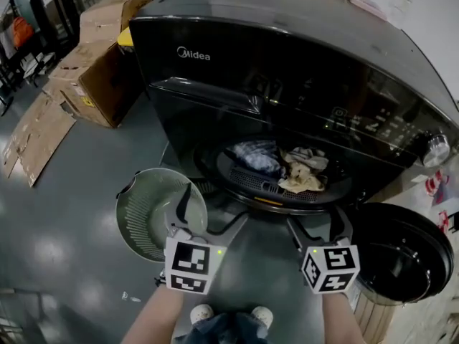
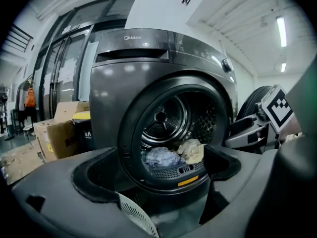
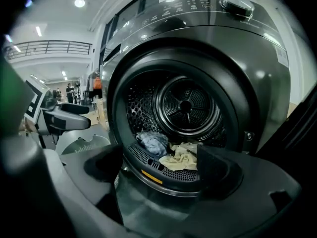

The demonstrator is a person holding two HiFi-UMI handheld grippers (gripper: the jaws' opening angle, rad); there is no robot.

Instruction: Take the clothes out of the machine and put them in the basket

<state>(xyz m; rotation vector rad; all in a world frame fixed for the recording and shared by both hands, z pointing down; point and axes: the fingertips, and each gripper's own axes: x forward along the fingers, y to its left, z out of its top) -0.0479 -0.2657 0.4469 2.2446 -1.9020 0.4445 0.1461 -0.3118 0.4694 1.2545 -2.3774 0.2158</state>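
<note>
The task looks barely begun. The round door (image 1: pixel 401 260) of the machine (image 1: pixel 215 63) hangs open at the right, so the drum (image 3: pixel 185 103) can be reached, but nothing has been taken out as far as the pictures show. The pale, slotted basket (image 1: pixel 154 213) stands on the floor (image 1: pixel 93 192) just left of the opening, and what shows of its inside looks bare. Both pieces are yet to be lifted and carried across to it.

The clothes lie low at the front of the drum, just behind its perforated lip. A blue cloth (image 1: pixel 254 155), crumpled into a loose mound, sits at the left. A cream cloth (image 1: pixel 305 174), more spread and wrinkled, lies at the right, touching the blue one. Both look soft and limp, likely to sag and trail when picked up.

The left gripper (image 1: pixel 211 206) and the right gripper (image 1: pixel 315 221) hover side by side in front of the opening, short of the clothes. Each has its jaws wide apart with nothing between them, and both point towards the drum
</note>
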